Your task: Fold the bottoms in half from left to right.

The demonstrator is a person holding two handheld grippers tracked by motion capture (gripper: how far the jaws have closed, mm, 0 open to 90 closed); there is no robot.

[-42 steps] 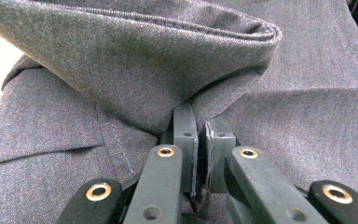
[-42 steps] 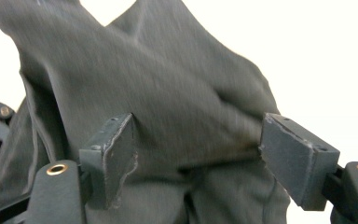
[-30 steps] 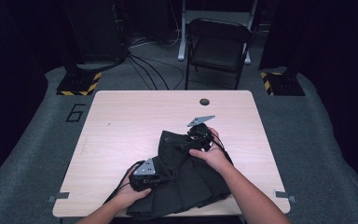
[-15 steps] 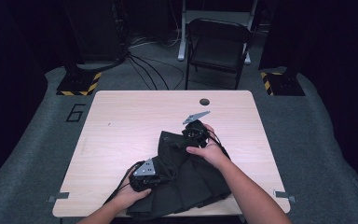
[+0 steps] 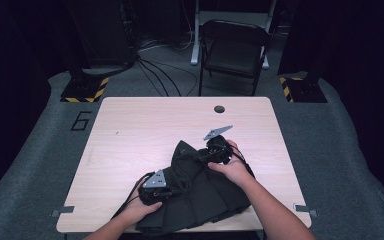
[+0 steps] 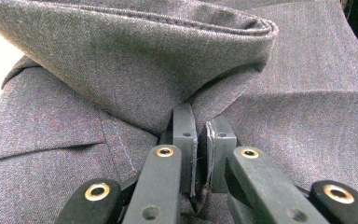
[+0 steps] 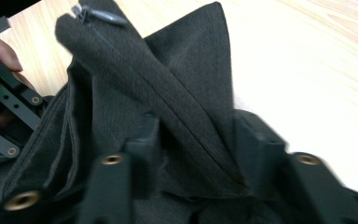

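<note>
On the table's (image 5: 130,130) near edge lies the dark garment (image 5: 205,195), half folded. The left gripper (image 6: 200,140) is clamped on a fold; the right gripper's (image 7: 193,140) jaws, just closing, straddle the zipper corner. Most folding remains.

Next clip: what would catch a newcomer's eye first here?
A dark pleated skirt lies bunched at the near edge of the pale wooden table, with both hands working it. The left tool is clamped on a fold of its fabric near the hem. The right tool has just been closing around a raised seam with a zip, its pads not yet pressing.
</note>
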